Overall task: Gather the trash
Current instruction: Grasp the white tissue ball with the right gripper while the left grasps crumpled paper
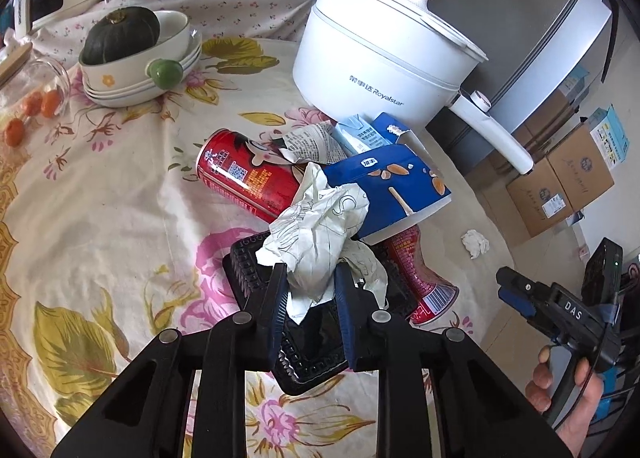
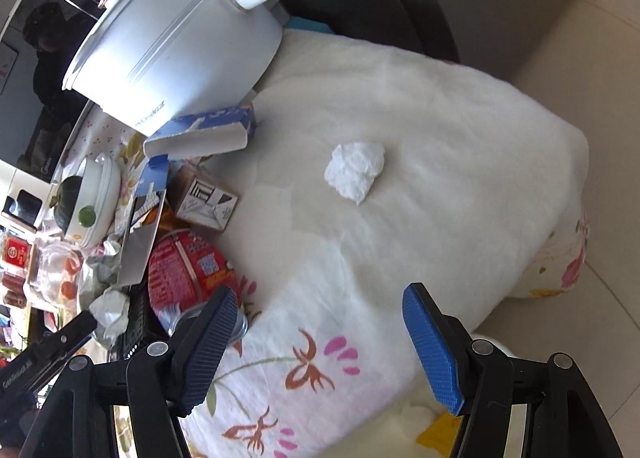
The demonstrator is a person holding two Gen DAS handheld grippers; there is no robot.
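Observation:
My left gripper (image 1: 310,288) is shut on a crumpled white paper (image 1: 320,242) that lies over a black plastic tray (image 1: 312,358). Around it lies a heap of trash: a red can (image 1: 244,178), a second red can (image 1: 424,282), a torn blue carton (image 1: 400,190) and a pale blue milk carton (image 1: 360,136). A white tissue wad (image 2: 356,170) sits alone on the tablecloth (image 2: 440,138), ahead of my right gripper (image 2: 320,298). That gripper is open with nothing between its blue pads (image 2: 432,342).
A white electric pot (image 1: 384,58) stands behind the heap, its handle jutting over the table edge. Stacked bowls holding a dark squash (image 1: 120,32) and a glass jar (image 1: 36,94) are at the far left. Cardboard boxes (image 1: 560,186) stand on the floor.

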